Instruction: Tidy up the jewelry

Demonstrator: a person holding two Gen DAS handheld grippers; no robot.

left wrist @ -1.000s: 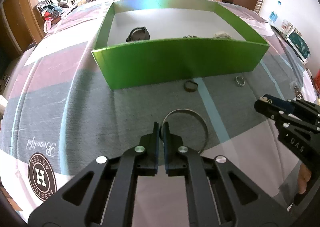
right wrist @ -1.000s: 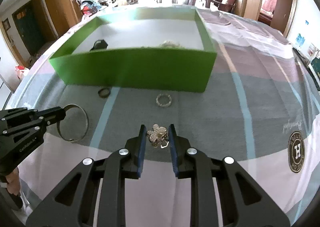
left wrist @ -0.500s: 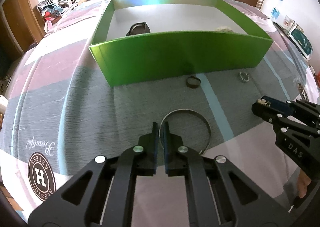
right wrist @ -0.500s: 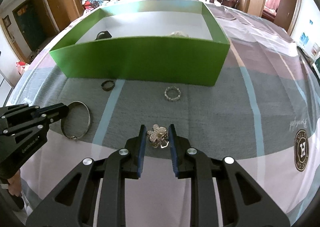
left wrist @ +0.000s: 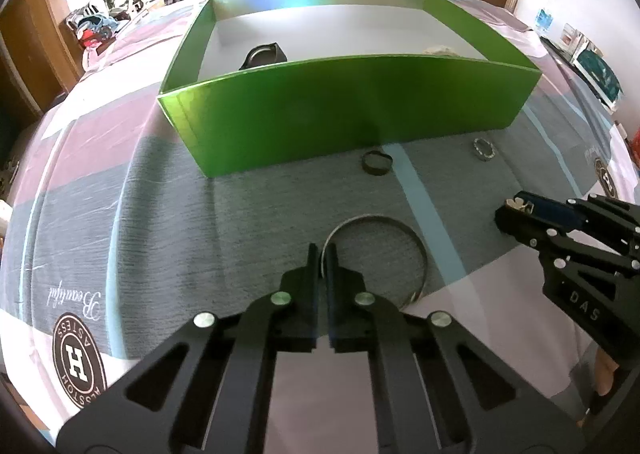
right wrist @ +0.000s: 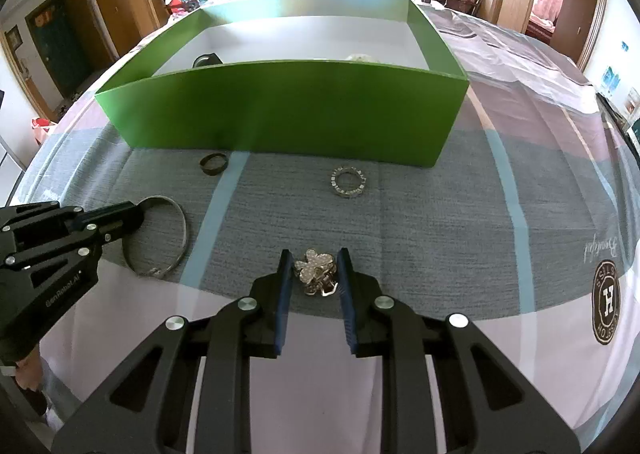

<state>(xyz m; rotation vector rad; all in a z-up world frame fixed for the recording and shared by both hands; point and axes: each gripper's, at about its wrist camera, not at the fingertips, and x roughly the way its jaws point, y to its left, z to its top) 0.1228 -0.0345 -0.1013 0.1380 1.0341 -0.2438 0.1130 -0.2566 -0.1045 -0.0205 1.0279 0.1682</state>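
Left tool (left wrist: 323,254): pinching one bangle (left wrist: 416,250).
Right tool (right wrist: 314,259): pinching one flower brooch (right wrist: 316,268).
Ahead of both: two rings, dark ring (right wrist: 214,164), studded ring (right wrist: 349,182).
Beyond rings: one green box (right wrist: 288,110), wall edge facing tools.

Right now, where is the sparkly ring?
In the right wrist view, the sparkly ring lies on the tablecloth before the green box, right of the dark ring.

The right gripper (left wrist: 516,210) body reads "DAS"; the tablecloth (left wrist: 120,214) shows "Beautiful" and an "H" emblem.
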